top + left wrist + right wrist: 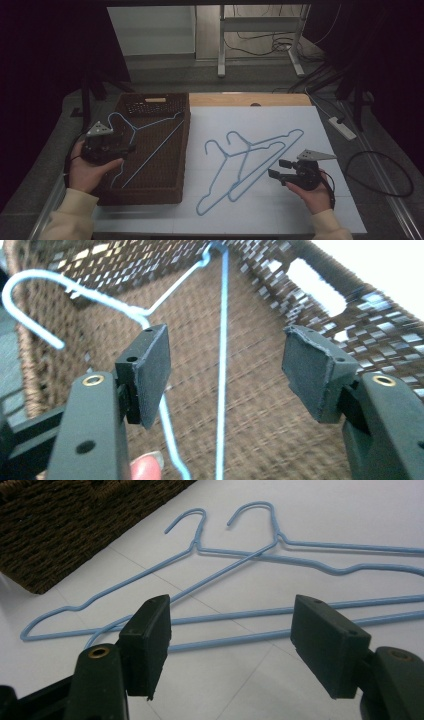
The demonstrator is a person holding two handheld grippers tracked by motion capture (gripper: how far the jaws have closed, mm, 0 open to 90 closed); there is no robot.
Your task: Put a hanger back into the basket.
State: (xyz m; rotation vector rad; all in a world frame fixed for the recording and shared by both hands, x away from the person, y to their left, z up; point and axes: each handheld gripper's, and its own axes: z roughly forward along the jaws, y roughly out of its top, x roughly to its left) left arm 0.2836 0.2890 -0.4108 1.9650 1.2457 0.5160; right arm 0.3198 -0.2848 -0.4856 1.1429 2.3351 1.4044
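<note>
At the far left of the high view, the left gripper (129, 148) hangs over the near-left part of a dark brown woven rectangular basket (150, 196), carried by the person's left hand (90, 172) in a cream sleeve. Its two black fingers (147, 371) stand wide apart with nothing pressed between the pads. A light blue wire hanger (150, 145) lies inside the basket, its hook toward the far-left corner; in the left gripper view the hanger's (222, 365) straight bar runs through the gap between the fingers, well below them, and its neck passes just behind the left pad. To the right of the basket, on the white sheet covering the surface (300, 120), two more light blue wire hangers (245, 165) lie flat and overlapping, hooks pointing to the far left. Farther right, the right gripper (278, 168), held by the right hand (312, 192), points left toward these hangers, near their right ends. Its fingers (150, 640) are also spread wide and grip nothing, with the overlapping hangers (250, 555) lying on the sheet beyond them.
</note>
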